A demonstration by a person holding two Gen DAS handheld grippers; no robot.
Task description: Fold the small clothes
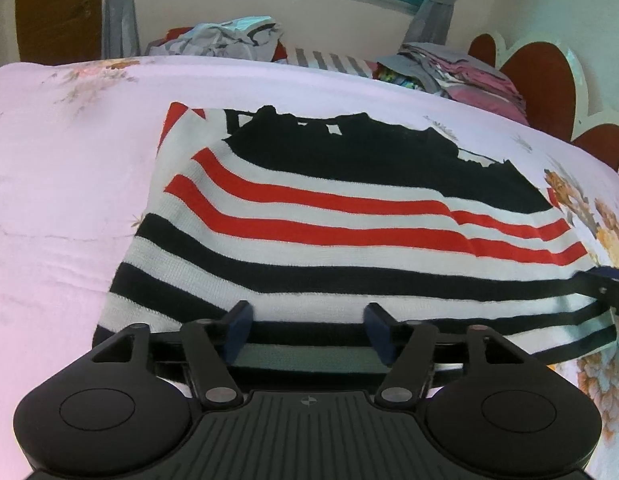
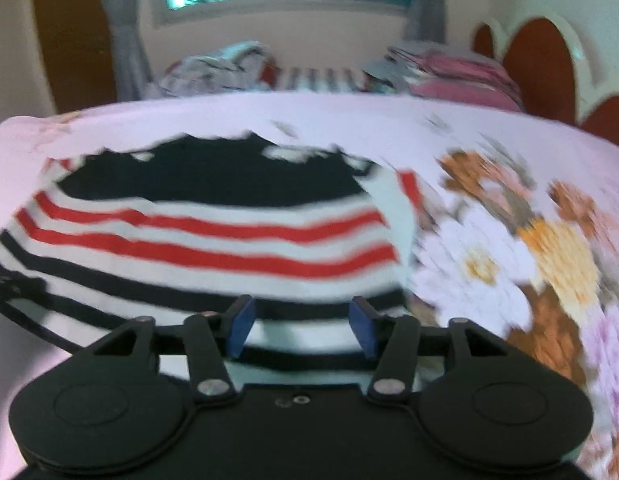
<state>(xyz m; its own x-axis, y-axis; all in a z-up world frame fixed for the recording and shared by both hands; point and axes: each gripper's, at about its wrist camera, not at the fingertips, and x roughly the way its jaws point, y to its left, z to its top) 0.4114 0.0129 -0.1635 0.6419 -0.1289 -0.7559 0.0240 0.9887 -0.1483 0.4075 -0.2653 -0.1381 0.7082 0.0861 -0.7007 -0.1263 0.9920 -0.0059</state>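
Here: striped sweater (image 1: 329, 216) flat on the bed (image 1: 49, 200), both tools at its near hem.
Left wrist view: left hand-held gripper (image 1: 309, 330) spread open over the hem; other tool's tip at the sweater's right edge. Right wrist view, blurred: right hand-held gripper (image 2: 301, 326) open over the hem; flowered sheet (image 2: 529, 260) beside it.

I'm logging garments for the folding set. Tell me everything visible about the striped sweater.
The striped sweater is a knit with a black top section, then red and black stripes on white. It lies flat on the pink floral bedsheet, sleeves apparently folded in. Both open grippers, left and right, sit at its near hem.
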